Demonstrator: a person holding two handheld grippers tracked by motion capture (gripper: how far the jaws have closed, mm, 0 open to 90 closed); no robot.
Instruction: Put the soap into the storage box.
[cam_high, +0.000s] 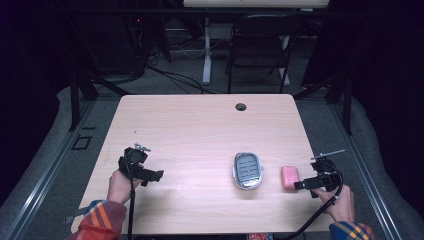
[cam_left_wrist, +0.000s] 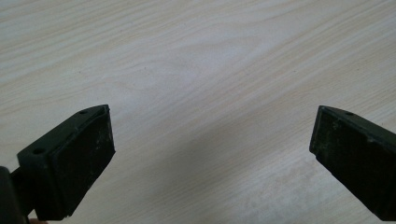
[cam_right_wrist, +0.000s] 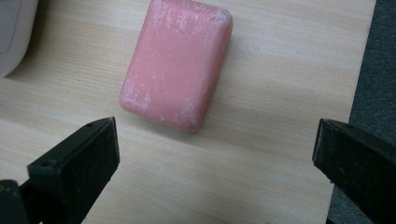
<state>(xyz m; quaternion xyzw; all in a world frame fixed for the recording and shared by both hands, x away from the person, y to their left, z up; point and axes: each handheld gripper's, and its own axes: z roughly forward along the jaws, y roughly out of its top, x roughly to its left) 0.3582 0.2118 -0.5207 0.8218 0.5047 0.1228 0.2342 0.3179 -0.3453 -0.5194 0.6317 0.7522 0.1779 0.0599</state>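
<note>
A pink bar of soap (cam_high: 289, 176) lies flat on the wooden table (cam_high: 200, 130) near its right edge. Left of it sits a grey soap dish (cam_high: 248, 170) with a slotted inner tray. My right gripper (cam_high: 300, 185) hovers just at the near side of the soap, jaws wide apart. In the right gripper view the soap (cam_right_wrist: 177, 63) lies beyond the gripper (cam_right_wrist: 215, 135), not between the fingers. At the table's left my left gripper (cam_high: 155, 176) is held low over bare wood; its own view shows the gripper (cam_left_wrist: 212, 126) open and empty.
The table's right edge (cam_right_wrist: 359, 84) runs close beside the soap, with dark floor beyond. A corner of the dish (cam_right_wrist: 14, 32) shows at the upper left of the right gripper view. A cable hole (cam_high: 241, 107) sits at the table's far side; a chair (cam_high: 260, 45) stands behind.
</note>
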